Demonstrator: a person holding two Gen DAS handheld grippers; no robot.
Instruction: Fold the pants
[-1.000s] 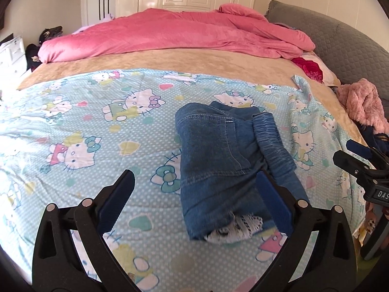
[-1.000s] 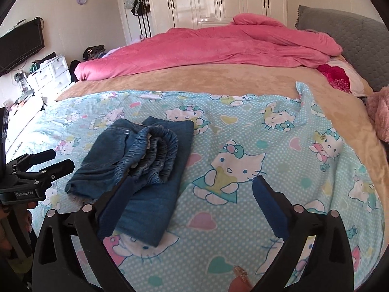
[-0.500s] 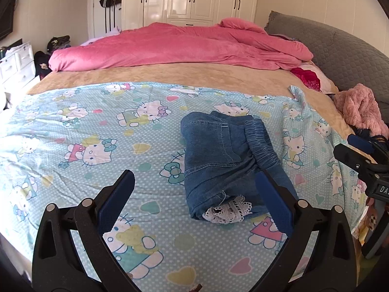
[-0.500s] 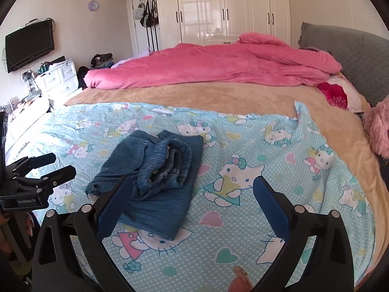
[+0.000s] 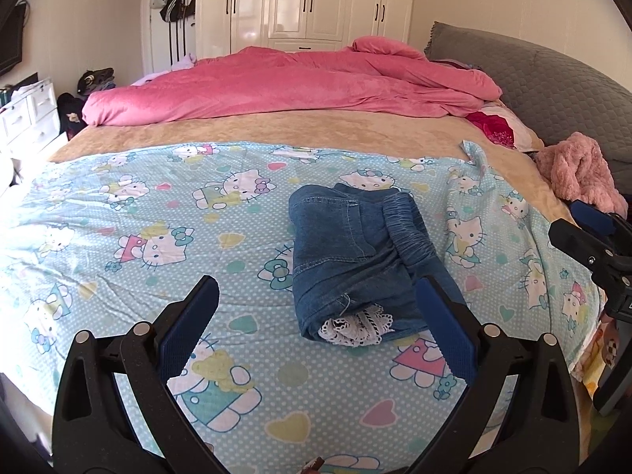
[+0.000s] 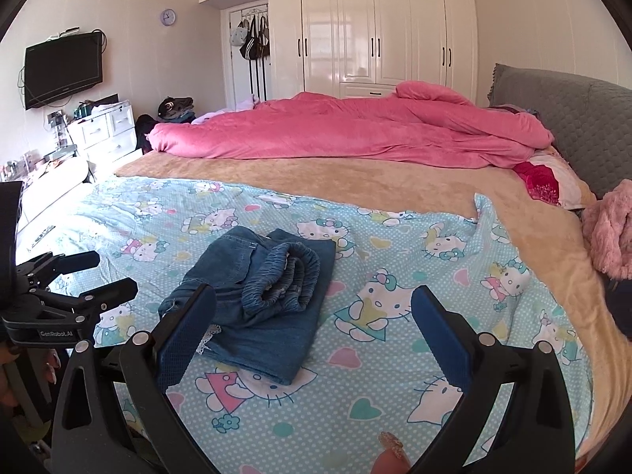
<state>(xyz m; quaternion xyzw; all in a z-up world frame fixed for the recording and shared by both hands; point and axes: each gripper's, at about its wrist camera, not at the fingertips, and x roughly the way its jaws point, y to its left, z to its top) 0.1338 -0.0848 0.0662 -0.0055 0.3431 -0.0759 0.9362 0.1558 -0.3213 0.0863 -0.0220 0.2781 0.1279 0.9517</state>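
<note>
My left gripper [image 5: 316,308] and right gripper [image 6: 314,312] hang spread and empty above the folded pants [image 5: 355,260] near the bed sheet's [image 5: 118,205] front edge.

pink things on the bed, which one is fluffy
The small pale pink fuzzy garment bunched at the bed's right edge by the grey headboard. The big pink duvet across the far side looks smooth.

bed [image 5: 316,130] has a tan cover; cartoon-cat sheet [image 5: 138,237] over the near half; folded jeans [image 5: 355,252] dead centre; pink duvet [image 5: 284,87] at 12; fluffy pink thing [image 5: 580,170] at 2
</note>
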